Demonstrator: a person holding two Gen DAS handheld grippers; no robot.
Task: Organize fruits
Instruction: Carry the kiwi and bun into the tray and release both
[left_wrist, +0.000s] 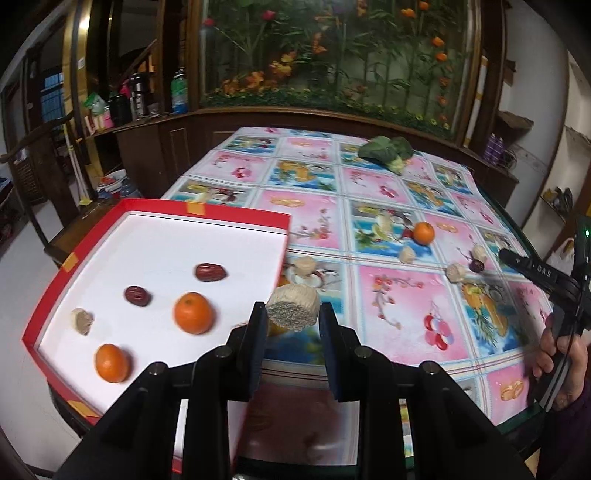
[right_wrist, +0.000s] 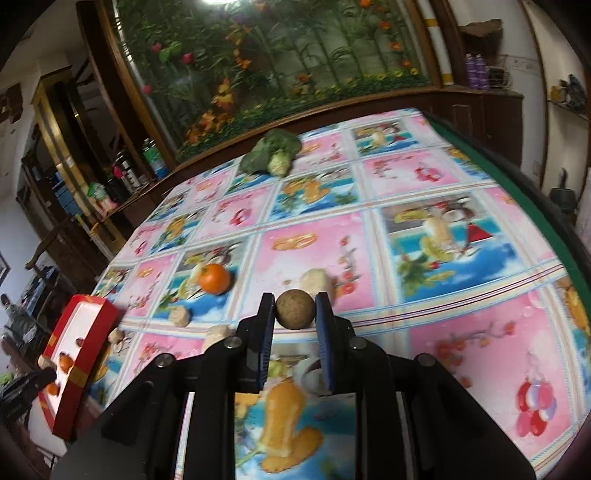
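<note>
A red box with a white inside (left_wrist: 207, 240) sits at the table's left edge; it holds two oranges (left_wrist: 194, 312), two red dates (left_wrist: 210, 272) and a beige chunk (left_wrist: 82, 320). My left gripper (left_wrist: 293, 317) is shut on a beige fibrous chunk (left_wrist: 293, 308), held just right of the box. My right gripper (right_wrist: 295, 310) is shut on a small round brown fruit (right_wrist: 295, 309) above the tablecloth. An orange (right_wrist: 214, 278) and several beige chunks (right_wrist: 180, 316) lie on the cloth. The right gripper also shows in the left wrist view (left_wrist: 532, 269).
A fruit-print tablecloth (right_wrist: 424, 229) covers the table. A green broccoli (right_wrist: 271, 151) lies at the far end. A dark cherry-like fruit (left_wrist: 477, 266) lies near the right side. Wooden cabinets and a glass case with flowers stand behind.
</note>
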